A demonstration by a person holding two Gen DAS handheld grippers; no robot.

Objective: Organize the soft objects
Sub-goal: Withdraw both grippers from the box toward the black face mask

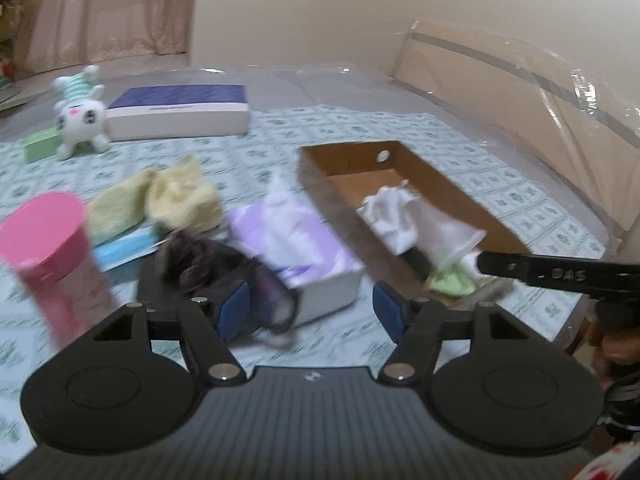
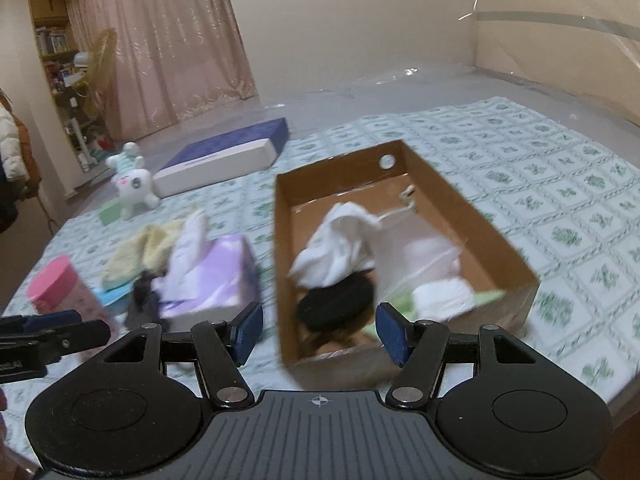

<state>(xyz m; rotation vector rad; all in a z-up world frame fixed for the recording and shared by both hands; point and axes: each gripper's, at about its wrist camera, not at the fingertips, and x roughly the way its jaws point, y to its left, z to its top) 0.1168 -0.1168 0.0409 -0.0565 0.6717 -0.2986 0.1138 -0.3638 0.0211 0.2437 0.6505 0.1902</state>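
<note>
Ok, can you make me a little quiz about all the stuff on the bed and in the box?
1. True or false: the cardboard box already holds a white cloth.
2. Which sits beside the plush toy? A) a blue-topped flat box B) a red ball C) a shoe
3. Fill in: the yellow cloths lie ____ the cardboard box.

Key: 1 true. 2 A. 3 outside.

Both the left gripper and the right gripper are open and hold nothing.
</note>
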